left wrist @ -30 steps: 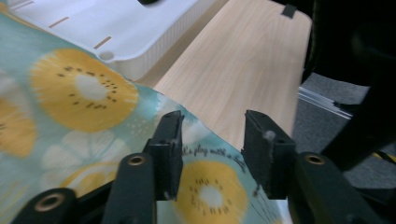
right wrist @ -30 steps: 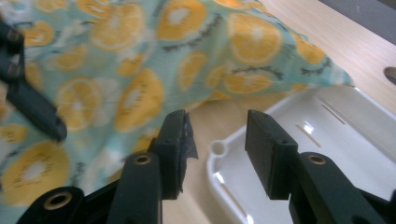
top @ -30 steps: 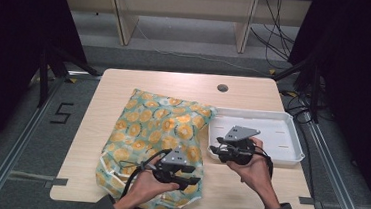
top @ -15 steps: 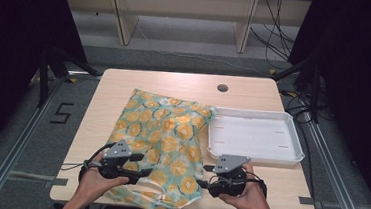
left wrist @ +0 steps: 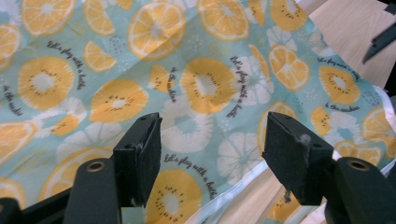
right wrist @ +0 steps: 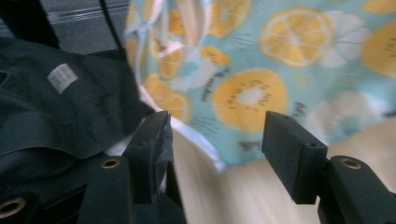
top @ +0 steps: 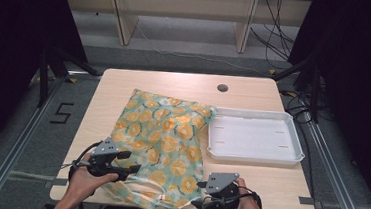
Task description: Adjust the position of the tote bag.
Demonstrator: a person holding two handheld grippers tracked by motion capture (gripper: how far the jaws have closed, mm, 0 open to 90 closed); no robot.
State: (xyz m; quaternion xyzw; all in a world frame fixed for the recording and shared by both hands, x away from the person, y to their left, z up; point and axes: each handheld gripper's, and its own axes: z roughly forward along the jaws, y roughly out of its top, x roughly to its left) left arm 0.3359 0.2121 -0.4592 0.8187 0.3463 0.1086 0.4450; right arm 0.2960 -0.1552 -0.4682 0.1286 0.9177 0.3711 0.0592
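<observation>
Now the fruit-print cloth bag lies flat on the worktop, its near edge hanging over the near rim, just left of the white tray. Left tool and right tool have just been opening; both jaws stand wide, nothing pinched.
</observation>
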